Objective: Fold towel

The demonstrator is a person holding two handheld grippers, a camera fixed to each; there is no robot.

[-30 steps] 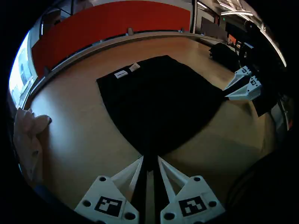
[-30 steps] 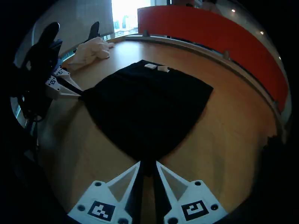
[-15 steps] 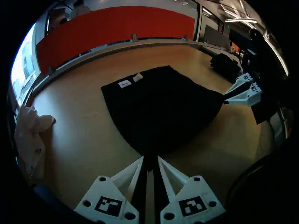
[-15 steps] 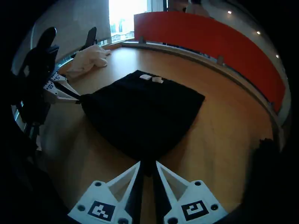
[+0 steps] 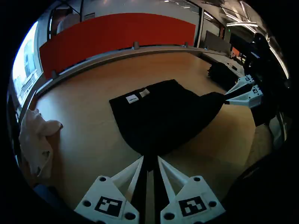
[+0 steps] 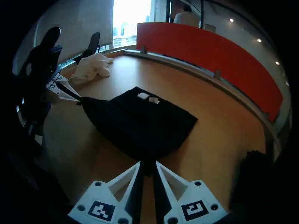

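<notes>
Left gripper view: your left gripper [image 5: 151, 160] and, at 3 o'clock, right gripper [image 5: 227, 96] have jaws clenched on lifted corners of the towel [image 5: 164, 112], the rest on the tabletop [image 5: 86, 127]; carry both toward 11 o'clock next.

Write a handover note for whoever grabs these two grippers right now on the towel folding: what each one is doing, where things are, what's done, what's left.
Left gripper: shut on one near corner of the black towel.
Right gripper: shut on the other near corner.
Towel: spread on the wooden table. The far edge with the white tags lies flat, and the gripped corners look raised.
A white cloth is heaped off to the side, apart from the towel.
Done: both corners gripped.
Left: probably carry the corners over to the tagged edge, lay them down, release, then make any further folds.
</notes>
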